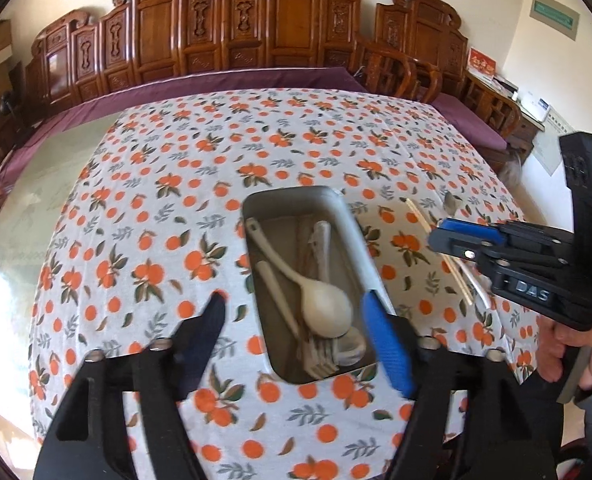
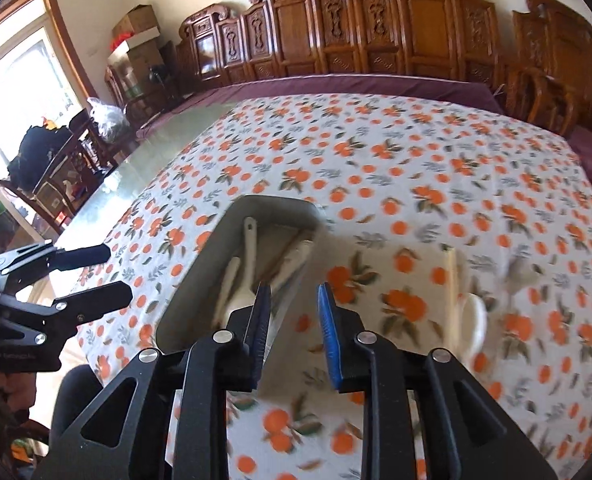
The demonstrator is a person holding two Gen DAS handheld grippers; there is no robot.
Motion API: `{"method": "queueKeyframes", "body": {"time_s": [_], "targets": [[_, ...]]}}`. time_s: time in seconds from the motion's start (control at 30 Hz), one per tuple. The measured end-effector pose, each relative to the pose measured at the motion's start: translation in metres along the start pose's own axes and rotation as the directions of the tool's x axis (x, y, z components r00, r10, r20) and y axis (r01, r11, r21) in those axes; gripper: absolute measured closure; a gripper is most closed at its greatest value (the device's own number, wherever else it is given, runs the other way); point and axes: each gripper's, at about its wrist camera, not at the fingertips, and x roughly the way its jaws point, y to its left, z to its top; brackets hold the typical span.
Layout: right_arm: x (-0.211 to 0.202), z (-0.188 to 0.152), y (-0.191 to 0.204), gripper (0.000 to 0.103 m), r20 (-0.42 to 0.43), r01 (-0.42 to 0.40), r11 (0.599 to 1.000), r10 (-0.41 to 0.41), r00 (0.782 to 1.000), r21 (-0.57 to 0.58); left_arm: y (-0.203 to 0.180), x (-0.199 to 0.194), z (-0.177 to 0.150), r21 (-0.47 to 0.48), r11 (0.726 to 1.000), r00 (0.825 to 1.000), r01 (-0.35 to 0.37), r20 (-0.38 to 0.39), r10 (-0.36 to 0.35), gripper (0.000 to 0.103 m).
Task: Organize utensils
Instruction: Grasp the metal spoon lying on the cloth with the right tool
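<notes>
**Loose utensils still waiting beside the tin**

The next pick-up is being lined up, and by the look of it the remaining pieces outside the tray are the target. The right gripper (image 2: 293, 330) is being held with its jaws moderately parted and nothing between them, hovering over the cloth just off the tray's right wall. The left gripper (image 1: 296, 344) is being carried wide open and empty, its blue-padded finger (image 1: 388, 350) poised at the tray's right rim; whether it is touching the rim cannot be told.

To do this well, the right gripper is best being swung toward the chopsticks (image 1: 440, 252) and the white spoon (image 2: 474, 326), which are lying together on the tablecloth (image 1: 175, 184) to the right of the tray, nearer the table's right edge. The jaws are best being set across the slender shafts, not along them, and lowered flat so that thin pieces are not being skated over the fabric. The tray may need steadying if it is nudged.

The metal tray (image 1: 296, 200) is sitting at the middle of the table, toward the near edge, long side running away from the cameras. Inside it, pale utensils are being gathered lengthwise: a cream spoon (image 1: 324, 308) with its bowl toward the near end, a fork (image 1: 316, 356) beneath it, and further handles that are being blurred beyond naming.
</notes>
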Motion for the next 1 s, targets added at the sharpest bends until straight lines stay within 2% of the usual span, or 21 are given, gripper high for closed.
{"method": "queueKeyframes", "body": {"time_s": [0.07, 0.23, 0.5, 0.77, 1.0], "targets": [[-0.011, -0.007, -0.013, 0.076, 0.009, 0.028, 1.000, -0.028, 1.000, -0.002, -0.011, 0.004, 0.001, 0.013, 1.000, 1.000, 0.001, 0.000, -0.001, 0.028], [-0.026, -0.028, -0.048, 0.076, 0.000, 0.096, 0.995, -0.096, 0.995, -0.001, -0.033, 0.015, 0.002, 0.038, 0.999, 1.000, 0.022, -0.013, -0.021, 0.027], [-0.026, -0.057, -0.110, 0.076, -0.047, 0.183, 0.981, -0.180, 0.982, 0.064, -0.066, 0.037, 0.002, 0.068, 0.996, 0.998, 0.054, -0.039, -0.051, 0.027], [0.003, -0.058, -0.155, 0.076, -0.091, 0.239, 0.965, -0.230, 0.969, 0.108, -0.082, 0.057, 0.005, 0.082, 0.994, 0.996, 0.067, -0.066, -0.062, 0.027], [0.036, -0.037, -0.189, 0.067, -0.095, 0.256, 0.956, -0.244, 0.965, 0.145, -0.092, 0.074, 0.010, 0.089, 0.993, 0.994, 0.077, -0.082, -0.070, 0.027]]}}
